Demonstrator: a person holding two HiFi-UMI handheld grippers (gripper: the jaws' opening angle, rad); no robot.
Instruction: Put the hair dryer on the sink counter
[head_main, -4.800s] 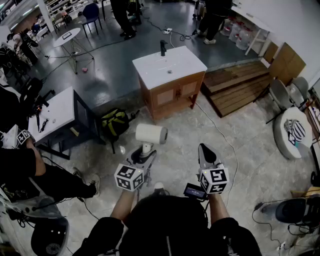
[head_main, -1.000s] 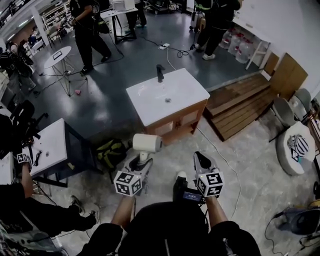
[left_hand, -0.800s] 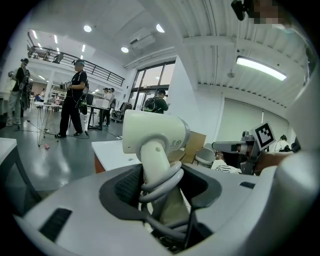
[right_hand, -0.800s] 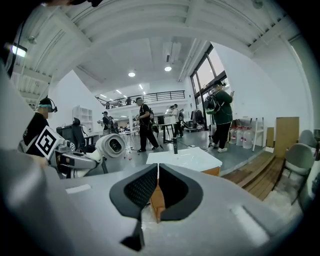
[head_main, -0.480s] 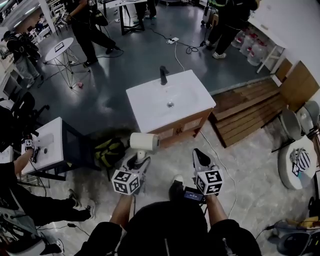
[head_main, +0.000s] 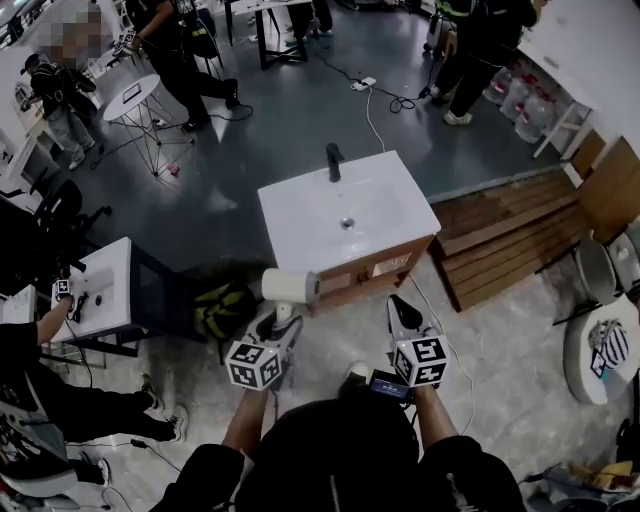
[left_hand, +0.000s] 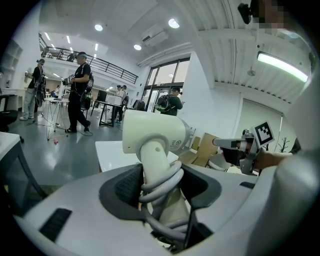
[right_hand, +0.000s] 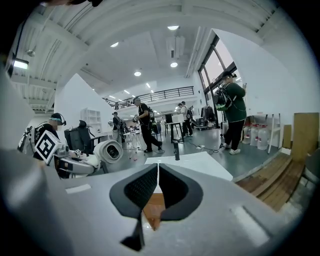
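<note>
I judge this the carry step: my left tongs (head_main: 277, 322) pinch the cord-wrapped handle of the hair dryer (head_main: 290, 287), holding it upright just short of the sink worktop (head_main: 300, 225). My right tongs (head_main: 403, 312) are pressed together, empty. Next I should reach forward and lower the dryer beside the basin (head_main: 346, 210).

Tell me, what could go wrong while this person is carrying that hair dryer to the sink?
1. The left tool grips the hair dryer only by its handle, over the coiled cord. The big head might tip or slip.
2. A backpack lies on the floor beside the sink counter, so it is a possible trip hazard.
3. A careless set-down could knock the faucet.
</note>
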